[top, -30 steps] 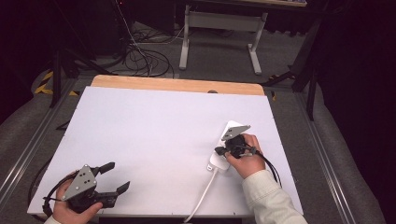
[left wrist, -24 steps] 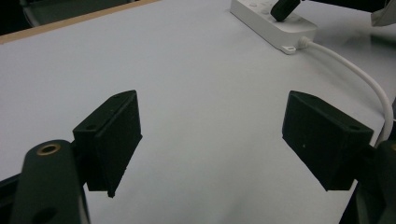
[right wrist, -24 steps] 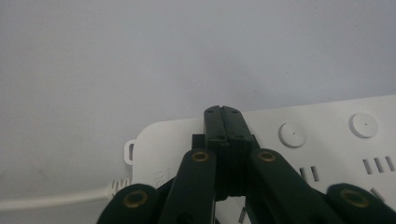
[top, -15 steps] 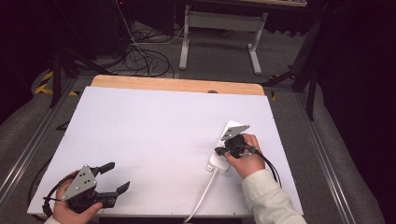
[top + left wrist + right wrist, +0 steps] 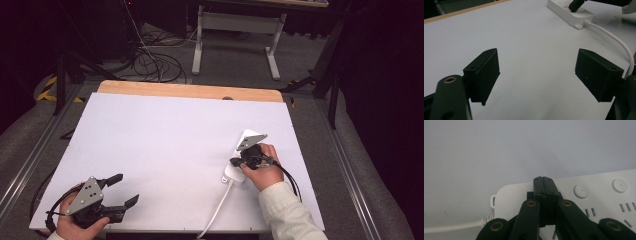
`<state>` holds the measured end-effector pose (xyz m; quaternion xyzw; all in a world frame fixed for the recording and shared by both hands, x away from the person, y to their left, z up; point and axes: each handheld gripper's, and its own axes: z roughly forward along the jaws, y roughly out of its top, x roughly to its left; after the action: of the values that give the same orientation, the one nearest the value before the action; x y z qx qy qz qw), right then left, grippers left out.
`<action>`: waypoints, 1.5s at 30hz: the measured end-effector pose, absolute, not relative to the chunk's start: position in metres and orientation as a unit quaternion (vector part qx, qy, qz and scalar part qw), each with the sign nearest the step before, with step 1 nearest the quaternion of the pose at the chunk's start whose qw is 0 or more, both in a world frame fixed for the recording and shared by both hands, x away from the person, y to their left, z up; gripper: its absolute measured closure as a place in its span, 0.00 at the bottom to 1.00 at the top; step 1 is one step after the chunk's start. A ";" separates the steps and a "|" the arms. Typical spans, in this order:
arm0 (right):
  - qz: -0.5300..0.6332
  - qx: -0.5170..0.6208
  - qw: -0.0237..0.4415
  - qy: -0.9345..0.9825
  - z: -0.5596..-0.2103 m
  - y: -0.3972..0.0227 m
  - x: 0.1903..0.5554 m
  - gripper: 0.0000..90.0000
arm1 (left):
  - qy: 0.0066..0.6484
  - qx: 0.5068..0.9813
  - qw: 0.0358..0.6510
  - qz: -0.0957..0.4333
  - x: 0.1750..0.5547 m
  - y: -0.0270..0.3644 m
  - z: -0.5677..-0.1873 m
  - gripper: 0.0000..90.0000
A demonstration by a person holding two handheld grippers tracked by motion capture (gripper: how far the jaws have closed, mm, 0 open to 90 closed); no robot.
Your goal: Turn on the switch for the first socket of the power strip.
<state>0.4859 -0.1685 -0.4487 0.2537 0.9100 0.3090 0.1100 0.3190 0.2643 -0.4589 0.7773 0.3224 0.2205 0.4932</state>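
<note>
Two grippers are seen: the right gripper (image 5: 239, 161), jaws squeezed shut on nothing, is pressed down on the cord end of the power strip (image 5: 599, 195) at the table's (image 5: 165, 135) right, likely to push a button, while the left gripper (image 5: 125, 192) is kept wide open and empty.

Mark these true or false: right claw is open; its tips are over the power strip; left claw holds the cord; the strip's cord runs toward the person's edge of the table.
1. Right claw is open: false, its jaws are shut together.
2. Its tips are over the power strip: true.
3. Left claw holds the cord: false, its jaws stand open with nothing between them.
4. The cord runs toward the person's edge of the table: true.
</note>
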 end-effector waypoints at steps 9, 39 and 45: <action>0.333 0.251 0.128 0.900 -0.444 -0.166 0.481 1.00 | 0.323 0.778 0.492 0.220 0.321 0.265 -0.460 0.22; 0.410 0.235 0.145 0.869 -0.401 -0.172 0.462 1.00 | 0.323 0.776 0.493 0.223 0.321 0.265 -0.459 0.22; 0.414 0.233 0.148 0.868 -0.400 -0.172 0.461 1.00 | 0.324 0.776 0.492 0.223 0.321 0.265 -0.459 0.22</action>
<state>0.4610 -0.1721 -0.3999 0.2330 0.8676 0.4138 0.1477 0.3206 0.2653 -0.4590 0.7764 0.3240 0.2230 0.4925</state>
